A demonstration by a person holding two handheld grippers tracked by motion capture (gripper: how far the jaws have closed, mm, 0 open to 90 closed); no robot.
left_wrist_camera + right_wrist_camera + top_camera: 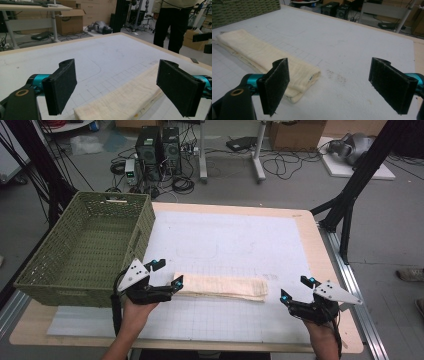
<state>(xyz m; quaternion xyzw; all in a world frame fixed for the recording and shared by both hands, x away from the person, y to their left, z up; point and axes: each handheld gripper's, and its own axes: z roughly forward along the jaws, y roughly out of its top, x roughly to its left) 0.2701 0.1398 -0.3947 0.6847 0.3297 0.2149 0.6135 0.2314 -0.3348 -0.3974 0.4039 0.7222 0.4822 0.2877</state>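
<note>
A folded cream towel (220, 286) lies as a long strip on the white grid mat (235, 240), near the table's front. My left gripper (169, 273) is open at the towel's left end. In the left gripper view the towel (125, 100) runs away between the two spread jaws of the left gripper (117, 77), untouched by either pad. My right gripper (295, 289) is open just right of the towel's right end, apart from it. In the right gripper view the towel (262, 55) ends beside the left jaw of the right gripper (329, 77), with bare mat between the jaws.
A green woven basket (145, 227) stands at the table's left, partly overhanging, right behind my left hand; its wall (242, 10) appears in the right gripper view. A person (172, 22) stands beyond the far table edge. Cables and computer cases (160, 150) lie on the floor.
</note>
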